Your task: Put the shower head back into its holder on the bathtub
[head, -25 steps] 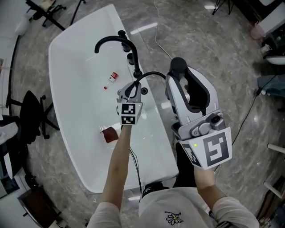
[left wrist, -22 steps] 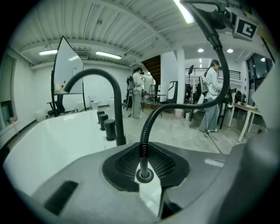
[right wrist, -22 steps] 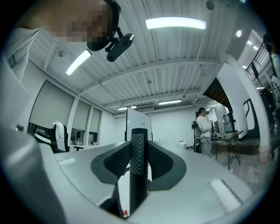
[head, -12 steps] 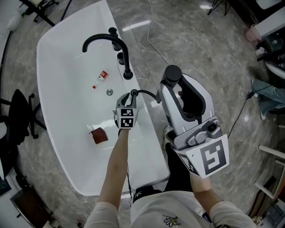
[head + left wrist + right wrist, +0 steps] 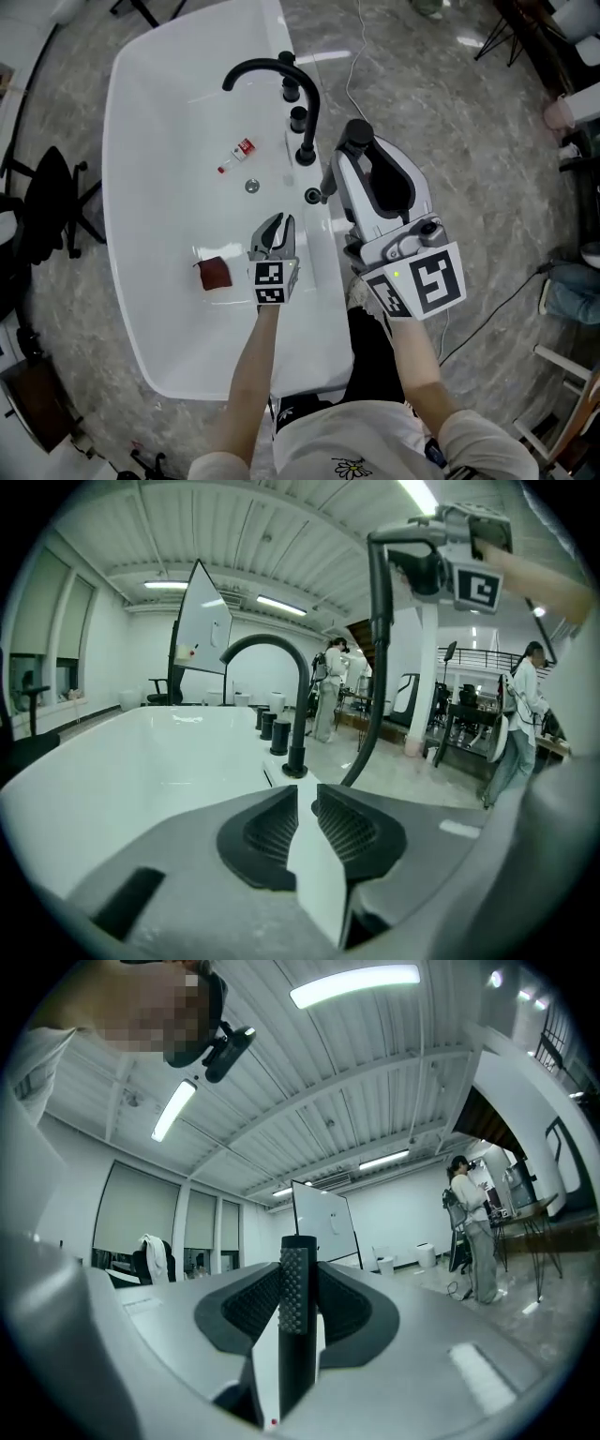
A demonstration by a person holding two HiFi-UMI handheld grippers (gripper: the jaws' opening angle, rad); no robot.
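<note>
Beside the rim of the white bathtub (image 5: 159,187), near the faucet (image 5: 301,719), the right claw (image 5: 298,1279) grips the shower head (image 5: 296,1335). It is a black knurled stick standing upright across the pads, its lower end hidden behind the claw. The left claw (image 5: 306,794), whose jaws have just been closing but are still slightly apart, holds nothing. Where the hose (image 5: 379,667) joins the shower head is unclear.

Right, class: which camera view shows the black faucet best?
The left gripper view: the faucet stands in full side profile, from base to spout. The head view shows its arch from above. The right gripper view misses it.
</note>
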